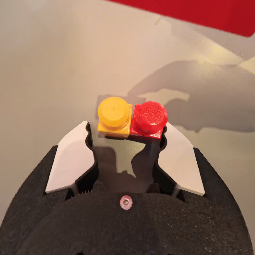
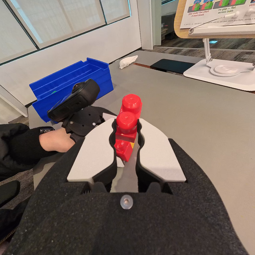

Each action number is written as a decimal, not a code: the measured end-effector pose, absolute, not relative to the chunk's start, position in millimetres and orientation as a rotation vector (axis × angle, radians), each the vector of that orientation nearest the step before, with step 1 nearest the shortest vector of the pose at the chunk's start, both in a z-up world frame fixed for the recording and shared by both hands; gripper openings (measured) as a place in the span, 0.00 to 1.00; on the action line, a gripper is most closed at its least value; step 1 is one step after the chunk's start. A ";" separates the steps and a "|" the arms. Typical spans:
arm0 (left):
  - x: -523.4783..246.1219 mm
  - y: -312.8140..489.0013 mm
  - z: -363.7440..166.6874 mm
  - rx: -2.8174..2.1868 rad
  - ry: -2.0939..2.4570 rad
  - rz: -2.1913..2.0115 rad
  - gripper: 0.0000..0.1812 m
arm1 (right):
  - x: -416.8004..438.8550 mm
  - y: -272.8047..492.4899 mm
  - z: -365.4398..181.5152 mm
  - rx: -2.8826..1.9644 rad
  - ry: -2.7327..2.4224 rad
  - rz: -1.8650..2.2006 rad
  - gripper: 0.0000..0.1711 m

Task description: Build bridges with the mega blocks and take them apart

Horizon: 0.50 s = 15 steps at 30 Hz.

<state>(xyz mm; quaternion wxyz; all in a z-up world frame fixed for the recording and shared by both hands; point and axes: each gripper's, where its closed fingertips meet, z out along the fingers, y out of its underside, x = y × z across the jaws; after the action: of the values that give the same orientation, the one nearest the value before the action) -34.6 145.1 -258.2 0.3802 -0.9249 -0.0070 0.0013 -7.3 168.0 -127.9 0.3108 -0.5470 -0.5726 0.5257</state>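
Holding a red two-stud block [image 2: 129, 117] over two single-stud piers, the right tongs [image 2: 125, 132] look to be either seating the bridge's span or lifting it off; which of the two cannot be told from this moment alone. In the right wrist view the span is clamped at its near stud between the dark pads, its far stud jutting out past the tips, and it seems tilted and raised above the small red block [image 2: 123, 149] below, with a sliver of yellow showing just beside that. In the left wrist view the yellow block [image 1: 114, 118] and the red block [image 1: 148, 121] stand side by side, touching, on the grey table [image 1: 55, 69]. The left tongs [image 1: 127, 132] bracket the pair: their right finger [image 1: 163, 135] lies against the red block's side, while the left finger [image 1: 88, 132] stands just clear of the yellow one, so they are apart, not clamped. If building, the next move calls for levelling the span and pressing both sockets squarely onto the two studs while the left tongs steady the piers; if dismantling, a straight upward pull with the piers held down. Farther off sit a blue bin [image 2: 71, 82] and a white stand [image 2: 220, 74] with a sheet.
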 end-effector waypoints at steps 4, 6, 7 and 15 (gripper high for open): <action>-33.0 144.1 -258.6 -2.364 -0.017 0.007 0.55 | -7.8 168.1 -127.3 -1.443 -1.508 1.397 0.16; -33.0 144.0 -258.8 -2.364 -0.017 0.002 0.56 | -7.8 167.6 -127.5 -1.442 -1.512 1.395 0.16; -32.9 143.9 -258.8 -2.364 -0.015 0.002 0.56 | -7.7 167.6 -127.3 -1.440 -1.513 1.391 0.16; -32.3 142.0 -258.6 -2.362 0.019 -0.015 0.55 | -8.2 165.3 -126.5 -1.437 -1.527 1.388 0.16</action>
<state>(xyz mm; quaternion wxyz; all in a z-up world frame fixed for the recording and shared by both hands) -32.3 142.0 -258.6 0.3800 -0.9249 0.0074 -0.0058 -8.2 165.3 -126.5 0.3083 -0.5437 -0.5775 0.5252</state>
